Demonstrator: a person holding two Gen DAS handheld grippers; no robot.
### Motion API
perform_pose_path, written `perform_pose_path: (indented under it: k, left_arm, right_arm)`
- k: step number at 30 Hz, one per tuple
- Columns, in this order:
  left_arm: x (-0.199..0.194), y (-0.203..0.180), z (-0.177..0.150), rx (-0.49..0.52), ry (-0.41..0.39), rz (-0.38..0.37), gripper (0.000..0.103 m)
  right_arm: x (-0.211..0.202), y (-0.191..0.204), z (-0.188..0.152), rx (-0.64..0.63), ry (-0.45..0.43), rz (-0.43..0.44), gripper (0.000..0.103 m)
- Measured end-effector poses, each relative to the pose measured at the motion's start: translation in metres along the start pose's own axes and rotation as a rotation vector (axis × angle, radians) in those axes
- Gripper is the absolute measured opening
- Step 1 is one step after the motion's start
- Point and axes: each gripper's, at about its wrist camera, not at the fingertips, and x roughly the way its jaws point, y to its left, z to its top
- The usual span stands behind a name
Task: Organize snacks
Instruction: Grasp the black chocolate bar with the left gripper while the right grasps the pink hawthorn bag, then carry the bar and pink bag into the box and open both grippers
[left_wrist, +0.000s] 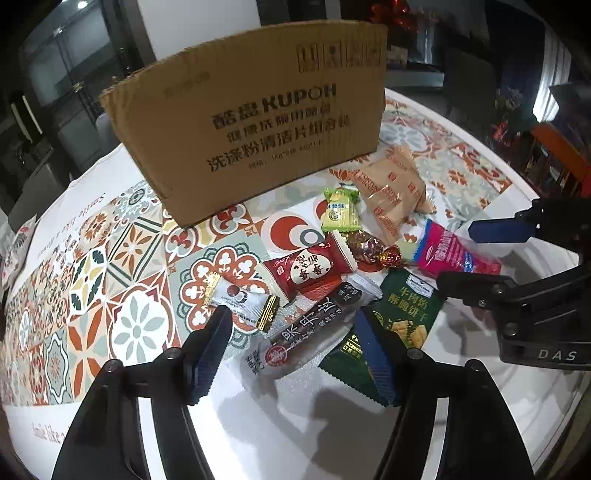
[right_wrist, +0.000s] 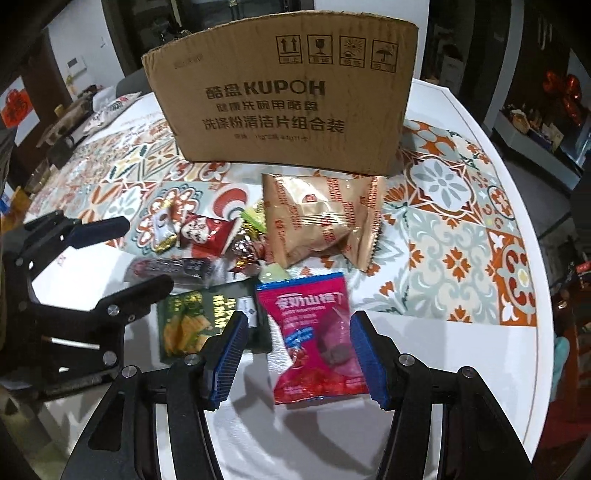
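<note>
Cardboard box: a brown carton printed "KUPOH" stood upright at the far side of the table, on a patterned tile-print cloth.
Snack pile: lay loose on the cloth in front of the carton, none of it inside that I could see.
Tan biscuit bag: the largest packet rested just before the carton's front face.
Pink packet: a magenta pouch lay between the fingers of the right gripper, whose jaws were spread wide, with blue pads on either side of it; whether they touched it could not be told.
Green cracker packet: a dark green pack lay beside the pink one, partly under a long dark bar wrapper.
Left gripper: its jaws were parted, straddling the dark bar wrapper and gripping nothing.
Small sweets: a red heart-print packet, a white candy with gold ends and a light green sachet lay close together mid-pile.
</note>
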Motion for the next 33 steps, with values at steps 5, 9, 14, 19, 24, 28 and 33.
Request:
perform_pose_path:
  k: [5, 9, 14, 19, 24, 28, 33]
  left_arm:
    - [0.011, -0.002, 0.002, 0.008, 0.027, -0.032, 0.061]
    - [0.016, -0.002, 0.003, -0.002, 0.044, -0.065, 0.050]
    - [0.019, -0.003, 0.005, -0.029, 0.053, -0.109, 0.036]
    - [0.017, -0.004, 0.003, -0.034, 0.051, -0.124, 0.019]
    - [0.012, -0.004, 0.000, -0.041, 0.042, -0.124, 0.017]
    - [-0.002, -0.002, -0.002, -0.065, 0.018, -0.132, 0.017]
    - [-0.027, 0.004, 0.000, -0.102, -0.036, -0.138, 0.017]
  right_arm:
    - [0.010, -0.008, -0.002, 0.024, 0.047, -0.010, 0.059]
    - [0.015, -0.012, -0.005, 0.043, 0.064, -0.010, 0.056]
    - [0.014, -0.011, -0.004, 0.053, 0.059, 0.014, 0.041]
    - [0.012, -0.008, -0.004, 0.054, 0.054, 0.027, 0.038]
    - [0.006, -0.001, -0.002, 0.041, 0.029, 0.028, 0.038]
    - [0.000, 0.002, -0.001, 0.038, 0.012, 0.040, 0.038]
    - [-0.012, 0.005, 0.002, 0.038, -0.014, 0.059, 0.037]
